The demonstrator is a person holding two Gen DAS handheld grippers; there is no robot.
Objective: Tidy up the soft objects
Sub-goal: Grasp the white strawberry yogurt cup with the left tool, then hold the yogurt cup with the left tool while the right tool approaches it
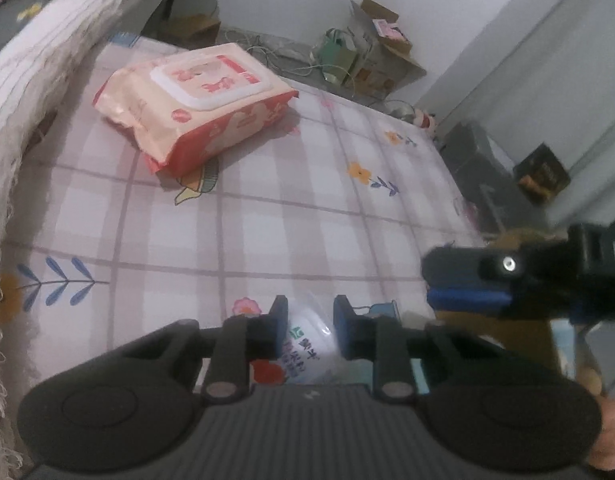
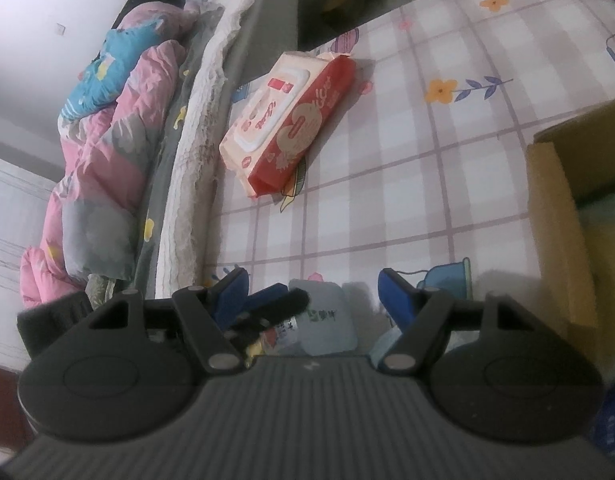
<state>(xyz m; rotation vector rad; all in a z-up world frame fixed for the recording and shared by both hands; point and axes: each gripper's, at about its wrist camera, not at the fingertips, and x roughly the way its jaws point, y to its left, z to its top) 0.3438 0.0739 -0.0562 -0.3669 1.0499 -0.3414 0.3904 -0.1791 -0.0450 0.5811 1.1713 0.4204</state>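
1. Altogether two soft packs are visible: one wet-wipes pack (image 1: 195,106) at upper left on the checked sheet (image 1: 267,220), and one small tissue pack (image 1: 309,344) at bottom centre.
2. Left gripper (image 1: 310,320) is clenched around the small tissue pack; right gripper (image 2: 311,292) is spread wide.
3. Only the right view shows one pink quilt (image 2: 103,152) and one cardboard box (image 2: 555,216).
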